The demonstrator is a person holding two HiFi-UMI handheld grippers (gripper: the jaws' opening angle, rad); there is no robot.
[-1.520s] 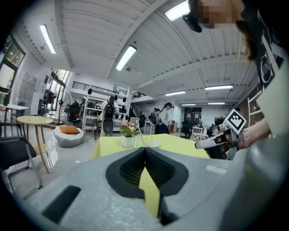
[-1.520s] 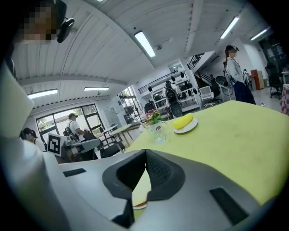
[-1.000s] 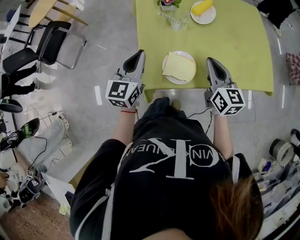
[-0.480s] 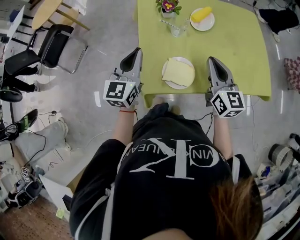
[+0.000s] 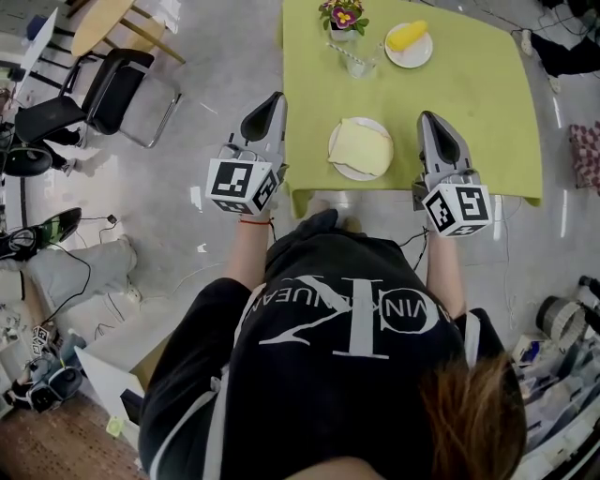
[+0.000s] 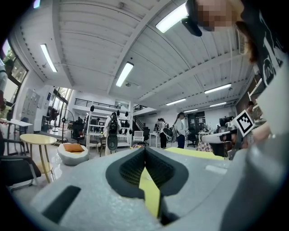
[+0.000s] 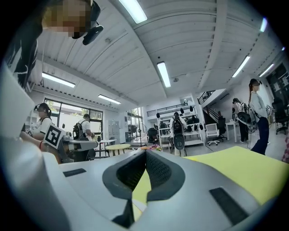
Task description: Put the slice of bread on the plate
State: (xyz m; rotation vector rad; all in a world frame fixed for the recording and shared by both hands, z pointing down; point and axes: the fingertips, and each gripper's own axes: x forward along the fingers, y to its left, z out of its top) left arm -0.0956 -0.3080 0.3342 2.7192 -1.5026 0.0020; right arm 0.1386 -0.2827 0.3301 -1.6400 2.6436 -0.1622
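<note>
A pale slice of bread [image 5: 360, 145] lies flat on a white plate [image 5: 343, 170] near the front edge of the green table [image 5: 469, 103]. My left gripper [image 5: 271, 99] hovers left of the plate, beside the table's left edge. Its jaws [image 6: 144, 150] are shut and hold nothing. My right gripper [image 5: 430, 118] hovers over the table to the right of the plate. It too is shut and empty, its tips meeting [image 7: 145, 151]. Both point level, away from the person. Neither touches the bread or the plate.
At the table's far end stand a small flower pot [image 5: 343, 14], a clear glass [image 5: 359, 60] and a second plate [image 5: 409, 41] with a yellow item. A black chair [image 5: 112, 89] and a round wooden table [image 5: 98, 21] stand on the floor to the left.
Both grippers have risen a little at the table's near edge and stayed shut. The bread has not moved on its plate.
</note>
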